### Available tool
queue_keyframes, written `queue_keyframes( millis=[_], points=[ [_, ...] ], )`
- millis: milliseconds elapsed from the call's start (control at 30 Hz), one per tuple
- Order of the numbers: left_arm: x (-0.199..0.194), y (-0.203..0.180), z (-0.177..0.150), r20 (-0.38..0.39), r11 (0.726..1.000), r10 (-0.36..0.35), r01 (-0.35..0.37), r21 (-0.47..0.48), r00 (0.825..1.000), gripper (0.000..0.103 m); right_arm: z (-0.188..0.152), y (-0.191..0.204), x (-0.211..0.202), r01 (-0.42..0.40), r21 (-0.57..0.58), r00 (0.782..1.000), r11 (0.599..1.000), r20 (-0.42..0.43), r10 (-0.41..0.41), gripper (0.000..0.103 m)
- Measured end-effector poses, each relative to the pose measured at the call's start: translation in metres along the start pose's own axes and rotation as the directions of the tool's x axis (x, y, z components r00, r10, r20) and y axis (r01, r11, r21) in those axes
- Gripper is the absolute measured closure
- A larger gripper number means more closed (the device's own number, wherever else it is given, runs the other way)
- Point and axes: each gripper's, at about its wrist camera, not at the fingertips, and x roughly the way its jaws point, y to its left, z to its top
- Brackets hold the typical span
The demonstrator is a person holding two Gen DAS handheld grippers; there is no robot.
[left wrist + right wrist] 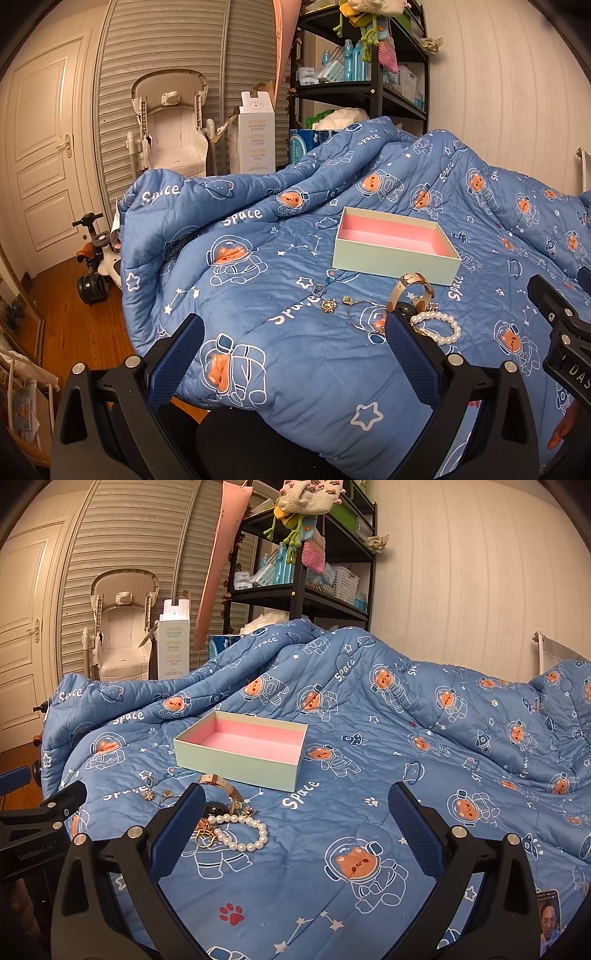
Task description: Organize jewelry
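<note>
Both claws hang wide apart and empty over the quilt [332,849], left claw [293,354] and right claw [297,823], with the jewelry heaped just by the right one's left finger. Pearls [240,834] look light, loose and slippery, so I'd pinch across the strand; the watch [221,786] is stiffer, best taken by its strap. Box [240,749] sits open and empty just beyond the pile.

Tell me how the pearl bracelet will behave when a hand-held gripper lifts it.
The pearl bracelet lies as a loose, uneven loop of separate beads, so it will probably sag and dangle rather than hold its shape. The round, glossy beads may slip between the pads. It touches the gold pieces, so it might drag them along.
</note>
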Motion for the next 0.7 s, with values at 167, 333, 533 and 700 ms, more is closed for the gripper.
queue_keyframes(
  millis=[167, 333, 533, 700],
  points=[
    [0.0000, 0.0001, 0.0000, -0.001, 1.000, 0.000, 0.000, 0.000, 1.000, 0.007, -0.0002, 0.0008, -0.0001, -0.001, -0.001, 1.000, 1.000, -0.002, 0.001, 0.005],
    [0.0000, 0.0000, 0.0000, -0.001, 1.000, 0.000, 0.000, -0.001, 1.000, 0.007, -0.0001, 0.0007, -0.0002, 0.000, -0.001, 1.000, 1.000, -0.004, 0.000, 0.005],
    [0.0000, 0.0001, 0.0000, -0.001, 1.000, -0.001, 0.001, 0.001, 1.000, 0.007, 0.0001, 0.0011, -0.0002, 0.001, -0.002, 1.000, 1.000, -0.005, -0.001, 0.005],
    [-0.0001, 0.0002, 0.0000, -0.002, 1.000, 0.000, 0.000, 0.001, 1.000, 0.007, 0.0003, 0.0009, -0.0006, 0.001, -0.003, 1.000, 1.000, -0.004, -0.001, 0.005]
  ],
)
